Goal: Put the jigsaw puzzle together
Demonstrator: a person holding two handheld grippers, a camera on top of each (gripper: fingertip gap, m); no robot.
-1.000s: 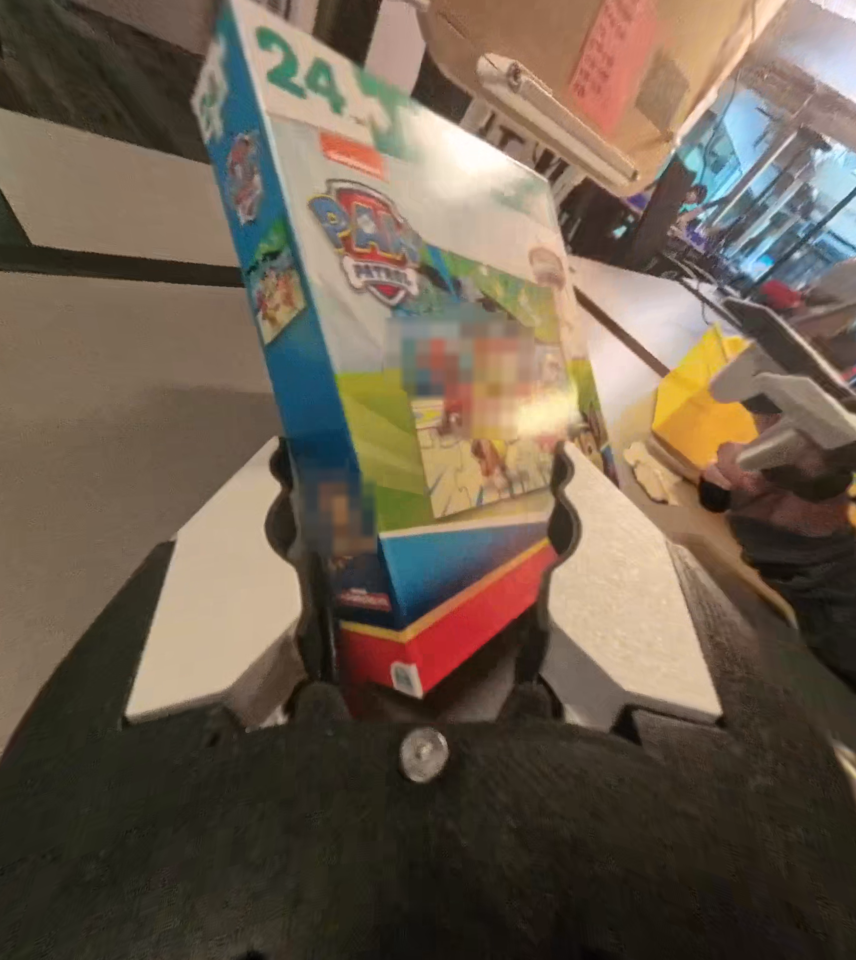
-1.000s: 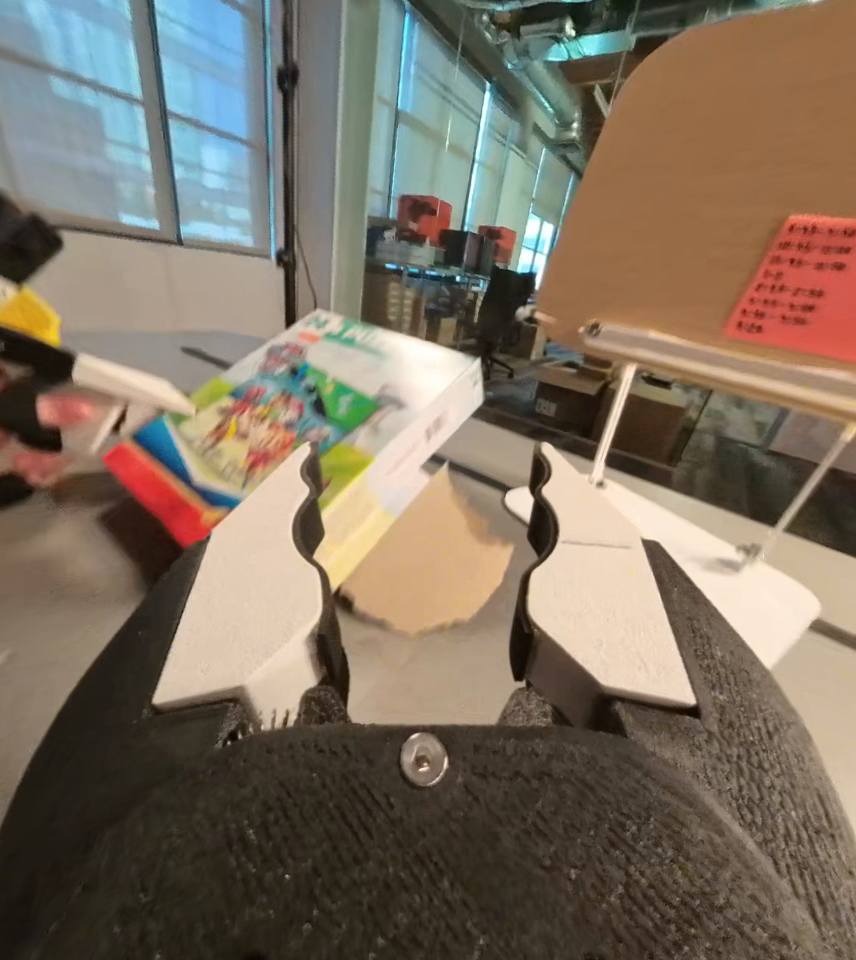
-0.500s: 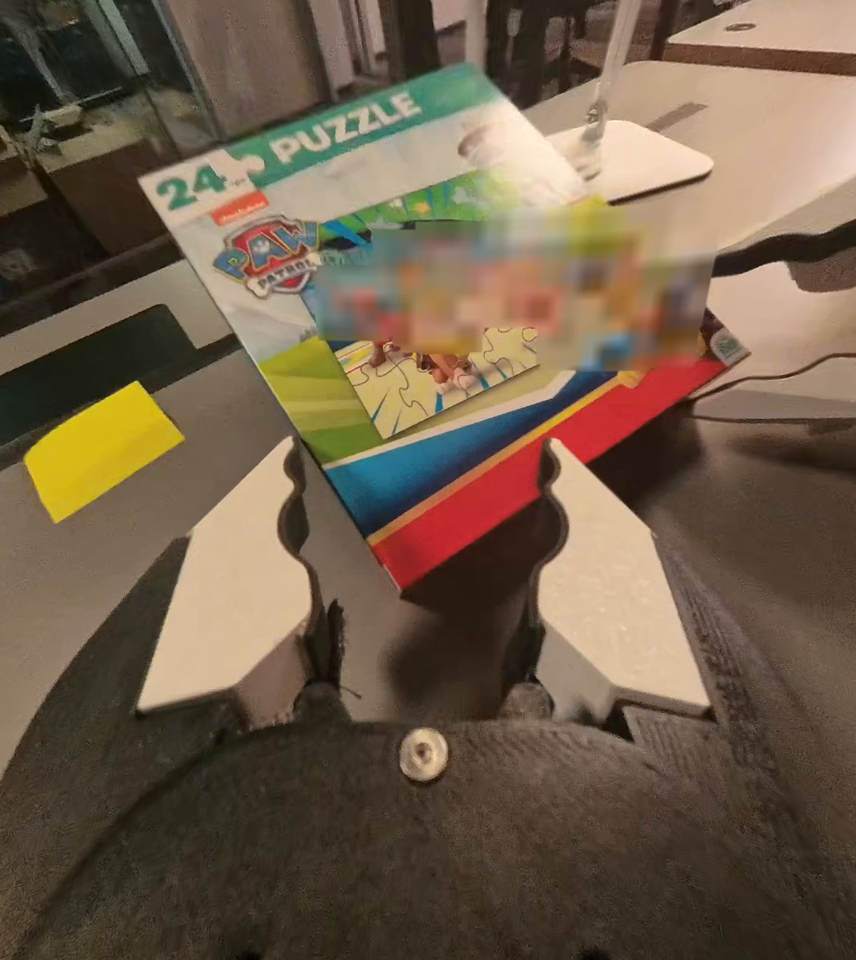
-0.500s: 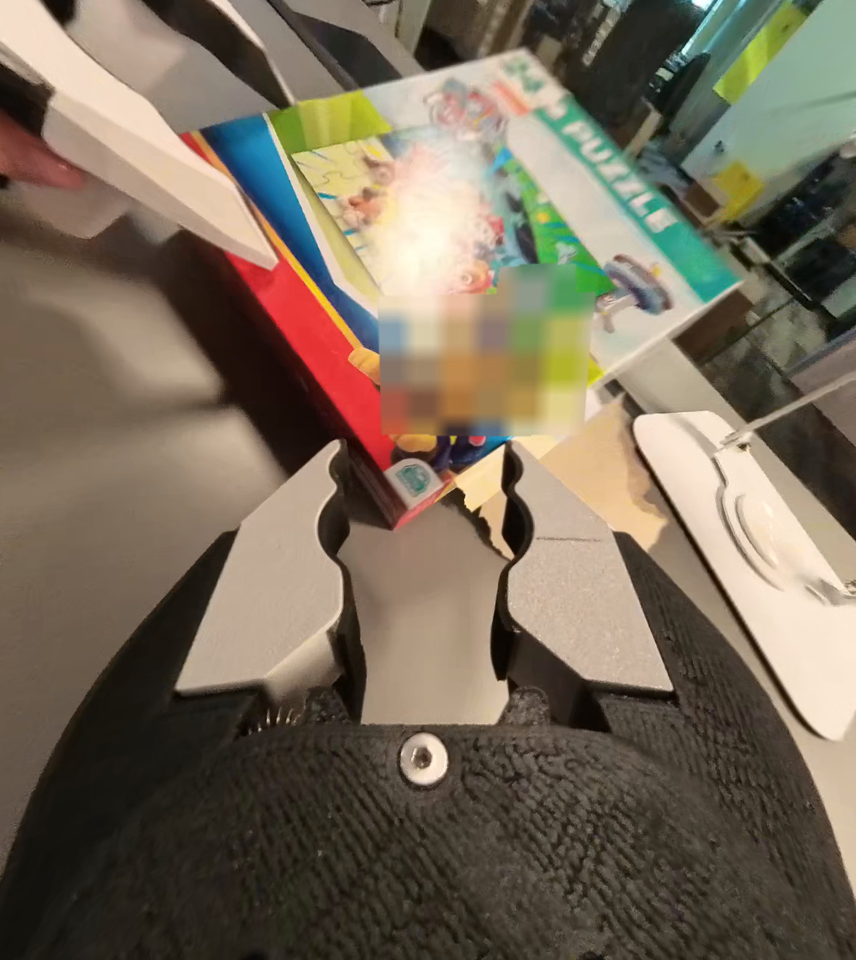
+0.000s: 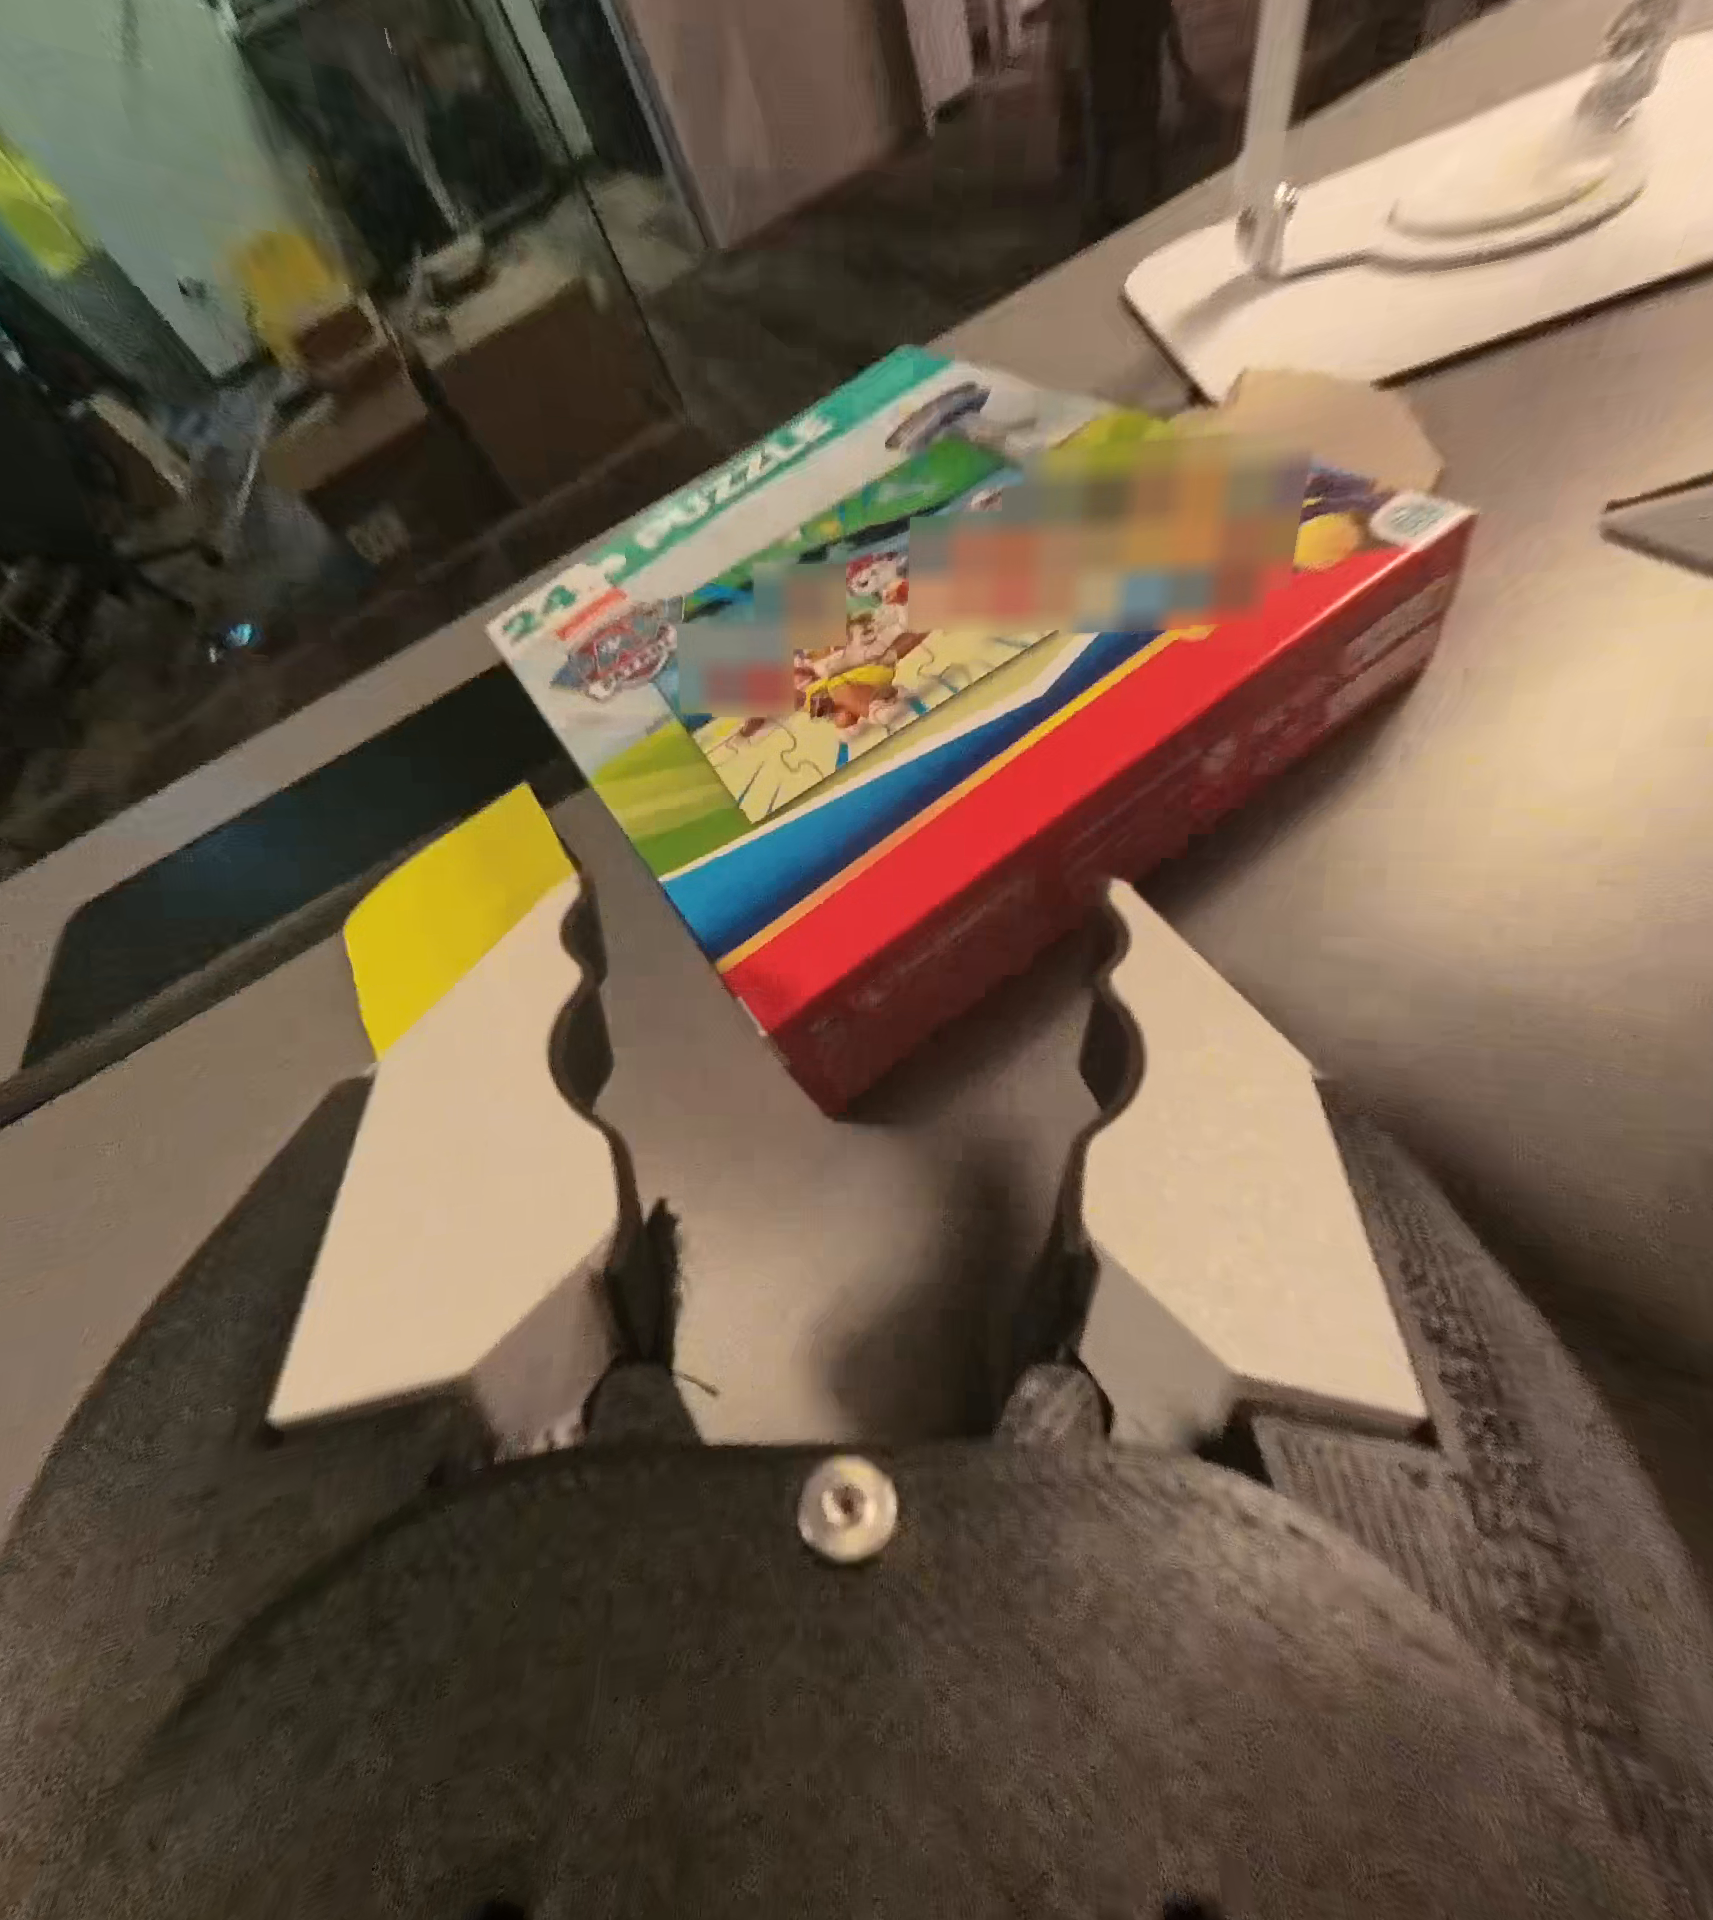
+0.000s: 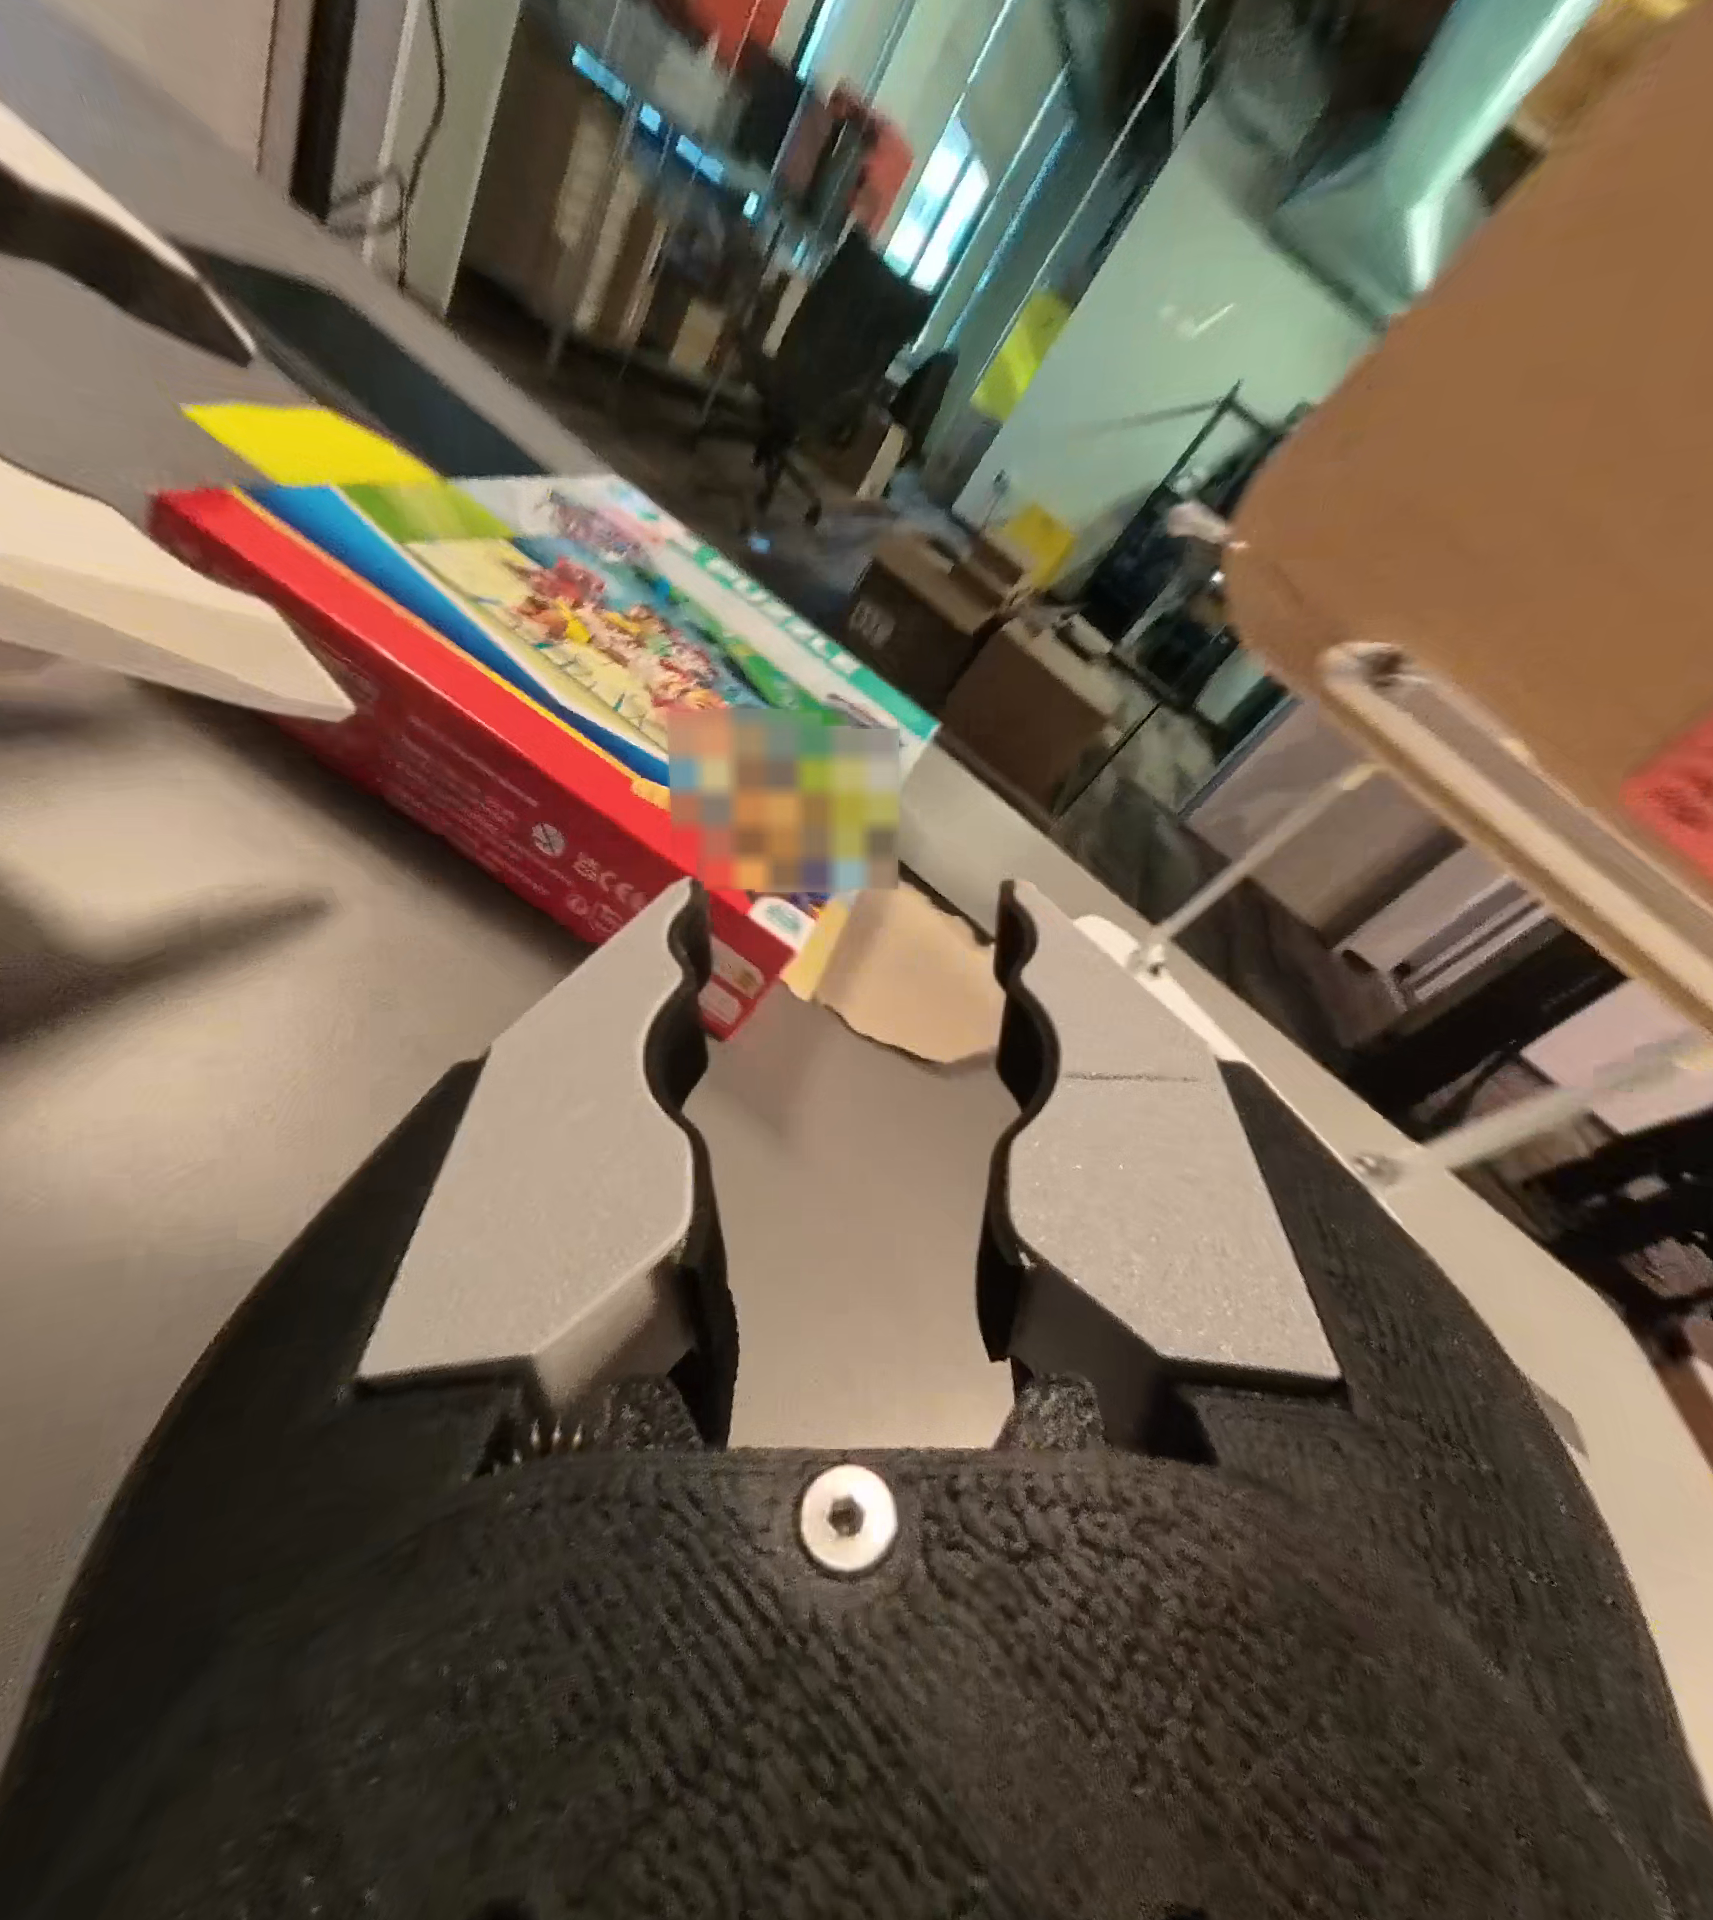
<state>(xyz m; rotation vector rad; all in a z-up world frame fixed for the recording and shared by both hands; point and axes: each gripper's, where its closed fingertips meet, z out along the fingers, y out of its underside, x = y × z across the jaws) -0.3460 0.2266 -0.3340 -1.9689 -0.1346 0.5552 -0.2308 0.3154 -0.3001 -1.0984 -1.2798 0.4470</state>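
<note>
A colourful puzzle box (image 5: pixel 987 748) with a red side lies flat on the grey table (image 5: pixel 1558 935). My left gripper (image 5: pixel 847 904) is open. The box's near corner sits between its fingertips, and neither pad touches it. In the right wrist view the box (image 6: pixel 519 665) lies ahead to the left. My right gripper (image 6: pixel 850 899) is open and holds nothing, and its left fingertip is next to the box's nearest corner. One finger (image 6: pixel 156 644) of the left gripper shows by the box's red side.
A torn brown cardboard piece (image 6: pixel 914 987) lies behind the box's corner and also shows in the left wrist view (image 5: pixel 1351 416). A yellow note (image 5: pixel 457 935) lies on the table. A white stand base (image 5: pixel 1454 239) carries a wooden board (image 6: pixel 1610 364) overhead.
The box stood raised between my left fingers a second ago. It has come down and now lies flat, free of the pads. My left gripper drew back, and my right jaws narrowed.
</note>
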